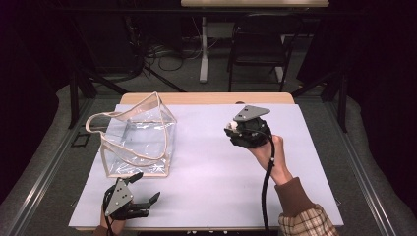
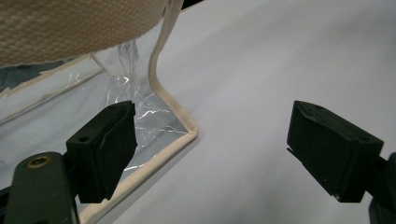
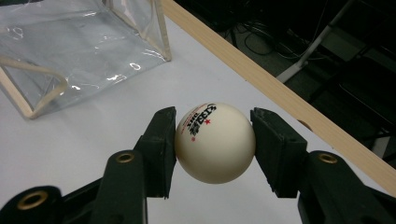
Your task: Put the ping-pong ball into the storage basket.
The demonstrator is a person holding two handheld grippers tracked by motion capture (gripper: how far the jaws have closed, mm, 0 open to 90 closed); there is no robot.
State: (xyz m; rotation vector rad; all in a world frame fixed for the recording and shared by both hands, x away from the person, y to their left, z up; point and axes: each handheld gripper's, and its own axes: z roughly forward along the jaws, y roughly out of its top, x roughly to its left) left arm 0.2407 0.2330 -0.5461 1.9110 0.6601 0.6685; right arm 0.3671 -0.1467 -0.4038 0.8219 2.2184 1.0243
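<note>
My right tongs [image 3: 215,142] grip a table-tennis ball [image 3: 215,142]; my left tongs [image 2: 210,149] stand spread with nothing between them.

The cream ball, with red and black print facing my camera, sits pinched between both black pads of my right tongs, lifted clear of the white tabletop [image 1: 211,167]. Beyond those tongs, to their left, stands a clear plastic bag [image 1: 140,140] with beige trim. My left tongs rest low at the tabletop's near edge, one jaw just over the bag's nearest bottom corner, the other over bare tabletop.
</note>
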